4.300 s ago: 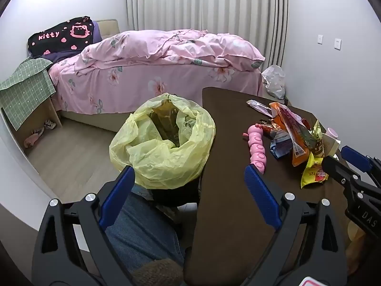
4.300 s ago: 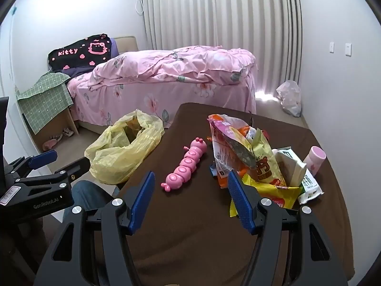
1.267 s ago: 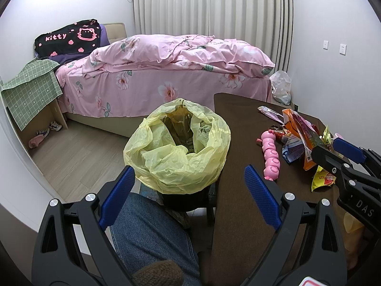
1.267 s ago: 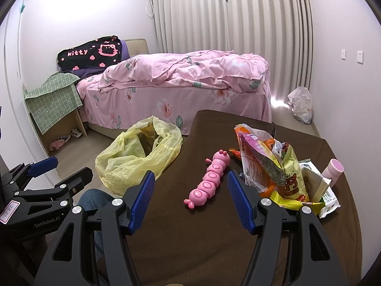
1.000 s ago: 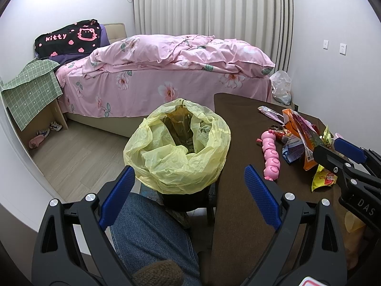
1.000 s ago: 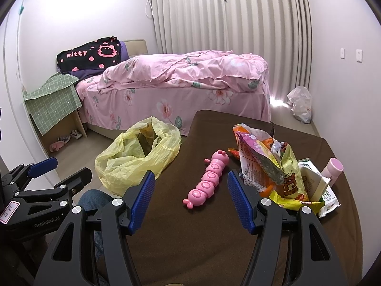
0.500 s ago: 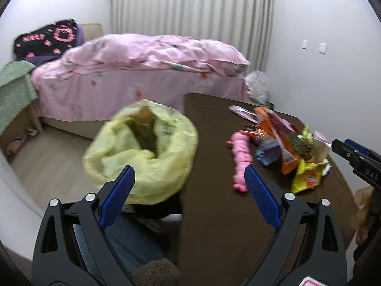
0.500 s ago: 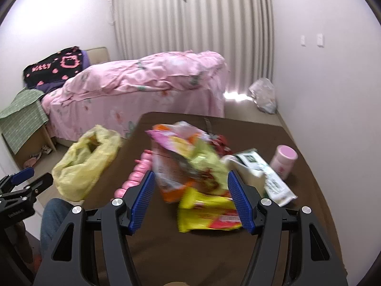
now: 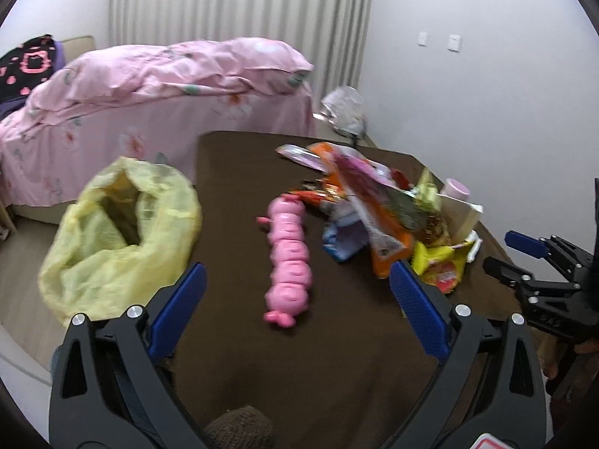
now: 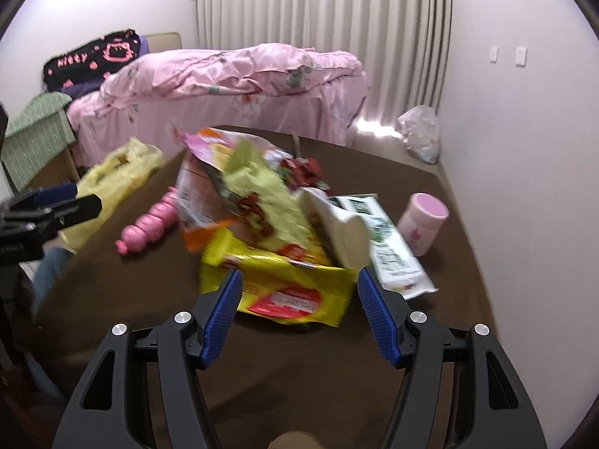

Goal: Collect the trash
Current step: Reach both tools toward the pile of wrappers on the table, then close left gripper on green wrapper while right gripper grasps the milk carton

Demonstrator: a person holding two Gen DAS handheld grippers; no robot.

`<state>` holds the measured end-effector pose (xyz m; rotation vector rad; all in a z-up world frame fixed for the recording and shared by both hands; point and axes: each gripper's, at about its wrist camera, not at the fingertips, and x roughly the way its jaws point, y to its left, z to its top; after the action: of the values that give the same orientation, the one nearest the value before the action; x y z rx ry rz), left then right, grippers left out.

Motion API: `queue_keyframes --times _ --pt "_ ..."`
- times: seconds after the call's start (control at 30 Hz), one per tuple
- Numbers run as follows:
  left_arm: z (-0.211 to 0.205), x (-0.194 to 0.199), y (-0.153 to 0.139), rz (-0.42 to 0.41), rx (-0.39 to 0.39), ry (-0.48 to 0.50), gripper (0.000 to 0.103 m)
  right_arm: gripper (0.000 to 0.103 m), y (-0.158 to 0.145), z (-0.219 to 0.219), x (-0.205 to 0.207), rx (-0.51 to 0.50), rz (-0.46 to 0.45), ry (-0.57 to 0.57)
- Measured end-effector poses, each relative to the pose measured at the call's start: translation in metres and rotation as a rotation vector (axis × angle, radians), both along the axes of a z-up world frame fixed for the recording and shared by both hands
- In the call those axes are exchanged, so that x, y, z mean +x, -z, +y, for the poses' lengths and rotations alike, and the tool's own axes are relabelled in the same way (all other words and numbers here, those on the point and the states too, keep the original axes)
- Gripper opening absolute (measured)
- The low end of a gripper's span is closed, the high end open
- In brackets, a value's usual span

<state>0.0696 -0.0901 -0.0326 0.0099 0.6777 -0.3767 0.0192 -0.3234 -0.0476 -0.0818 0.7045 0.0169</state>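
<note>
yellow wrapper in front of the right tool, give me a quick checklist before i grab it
1. Right tool open: ok, jaws spread wide.
2. Tool lined up with yellow wrapper: ok, wrapper sits between the pads.
3. Wrapper free to lift: not ok, the other packets rest on its far edge.
4. Left tool out of the way: ok, open over the pink toy.
5. Trash bag open: ok.
6. Sharp view: not ok, both are blurred.

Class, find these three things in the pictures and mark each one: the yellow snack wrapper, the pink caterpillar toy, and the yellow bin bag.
yellow snack wrapper (image 10: 284, 288): right wrist view, middle of its front face.
pink caterpillar toy (image 9: 288, 258): left wrist view, a middle body segment.
yellow bin bag (image 9: 112, 262): left wrist view, near side of its plastic, below the opening.
</note>
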Motion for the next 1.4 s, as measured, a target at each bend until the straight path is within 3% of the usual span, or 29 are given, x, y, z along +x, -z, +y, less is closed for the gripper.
queue_keyframes --times 0.13,0.27,0.43,0.53,0.6,0.67,0.77,1.03,1.23,1.4 --pt "-0.032 0.01 -0.006 0.023 -0.052 0.119 0.093 0.061 0.008 -0.023 -0.001 0.037 -0.016 0.085" --pt "-0.066 0.022 -0.017 0.005 -0.085 0.215 0.087 0.061 0.006 -0.043 -0.007 0.047 -0.069 0.161" --pt "-0.103 0.053 -0.016 -0.019 -0.114 0.249 0.074 0.061 0.012 -0.06 -0.01 0.087 -0.054 0.186" --pt "-0.121 0.077 0.002 0.062 -0.108 0.254 0.058 0.061 0.018 -0.064 -0.012 0.1 -0.041 0.187" --pt "-0.128 0.089 0.018 0.159 -0.1 0.269 0.031 0.061 0.021 -0.065 -0.014 0.109 -0.034 0.18" --pt "-0.119 0.087 0.022 0.195 -0.138 0.274 0.029 0.061 0.023 -0.064 -0.015 0.114 -0.032 0.173" --pt "-0.097 0.067 0.012 0.169 -0.169 0.269 0.027 0.061 0.022 -0.061 -0.014 0.111 -0.046 0.155" --pt "-0.045 0.035 -0.015 0.113 -0.108 0.22 0.027 0.061 0.012 -0.057 0.02 0.064 -0.077 0.082" --pt "-0.02 0.039 -0.011 0.138 -0.148 0.172 0.027 0.061 0.02 -0.068 0.095 0.029 0.028 0.0" --pt "-0.014 0.036 -0.008 0.14 -0.149 0.177 0.027 0.06 0.039 -0.079 0.137 0.045 0.115 0.007"
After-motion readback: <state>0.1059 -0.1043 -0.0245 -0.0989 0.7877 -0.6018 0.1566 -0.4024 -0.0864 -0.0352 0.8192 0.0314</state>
